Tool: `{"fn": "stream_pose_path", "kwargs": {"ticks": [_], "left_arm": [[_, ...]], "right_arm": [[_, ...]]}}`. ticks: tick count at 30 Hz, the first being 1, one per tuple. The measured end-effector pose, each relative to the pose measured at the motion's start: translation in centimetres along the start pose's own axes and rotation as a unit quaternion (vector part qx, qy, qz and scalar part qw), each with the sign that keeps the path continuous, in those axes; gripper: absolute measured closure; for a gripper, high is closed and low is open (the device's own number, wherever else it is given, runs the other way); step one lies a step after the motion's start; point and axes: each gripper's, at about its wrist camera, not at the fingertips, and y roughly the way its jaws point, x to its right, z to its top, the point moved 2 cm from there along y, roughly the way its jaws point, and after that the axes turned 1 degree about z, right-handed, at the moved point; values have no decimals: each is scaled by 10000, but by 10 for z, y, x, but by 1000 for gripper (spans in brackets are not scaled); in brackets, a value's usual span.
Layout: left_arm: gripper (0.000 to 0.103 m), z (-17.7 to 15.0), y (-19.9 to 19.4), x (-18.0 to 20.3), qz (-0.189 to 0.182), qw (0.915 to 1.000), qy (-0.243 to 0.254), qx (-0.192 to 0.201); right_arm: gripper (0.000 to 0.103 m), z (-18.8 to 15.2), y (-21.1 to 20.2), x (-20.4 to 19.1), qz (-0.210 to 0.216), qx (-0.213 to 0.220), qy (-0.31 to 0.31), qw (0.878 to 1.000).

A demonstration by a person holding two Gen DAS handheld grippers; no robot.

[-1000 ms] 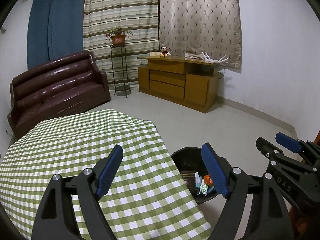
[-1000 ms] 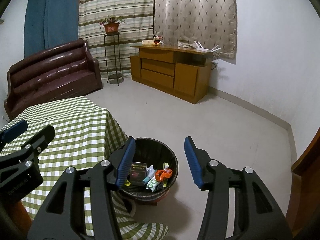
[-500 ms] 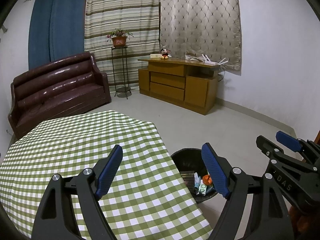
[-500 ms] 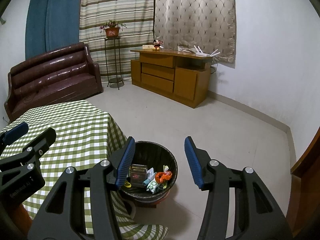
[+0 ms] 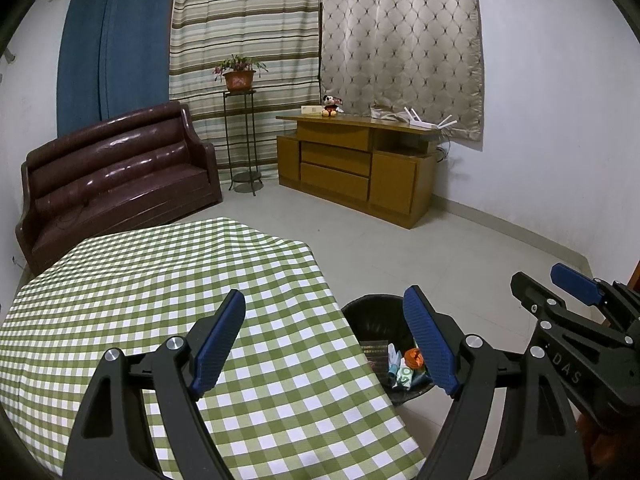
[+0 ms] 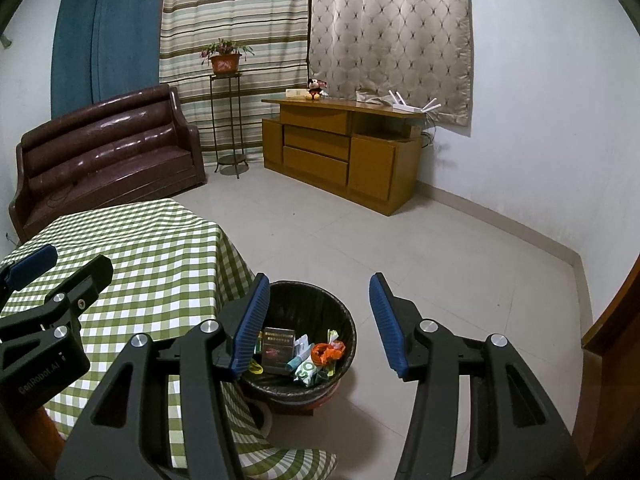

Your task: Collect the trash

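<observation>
Both jaws spread and empty: right gripper (image 6: 318, 324) hangs directly above the black trash bin (image 6: 344, 320), wrappers and a dark box already inside, while left gripper (image 5: 326, 344) sits over the bare checkered tablecloth (image 5: 140, 280), bin to its right, so the right is nearer.

Black plastic left gripper (image 5: 324, 344), blue ribbed pads, silver screws, white "DAS" lettering

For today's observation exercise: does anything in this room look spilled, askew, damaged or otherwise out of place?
Nothing stands out. The trash lies inside the black bin beside the checked table, with none seen on the floor. The left gripper and right gripper are open and hold nothing.
</observation>
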Motion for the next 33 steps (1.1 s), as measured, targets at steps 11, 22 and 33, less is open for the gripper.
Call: {"fn": "stream_pose_path", "kwargs": {"ticks": [11, 22, 33], "left_arm": [[24, 0, 1, 0, -16, 10000, -14, -8], [24, -2, 5, -1, -38, 10000, -40, -30], [22, -2, 4, 5, -111, 9999, 100, 37]], "right_arm": [[52, -1, 1, -2, -1, -6, -9, 10000], [52, 0, 1, -1, 3, -9, -11, 10000], [52, 0, 0, -2, 4, -14, -14, 10000]]}}
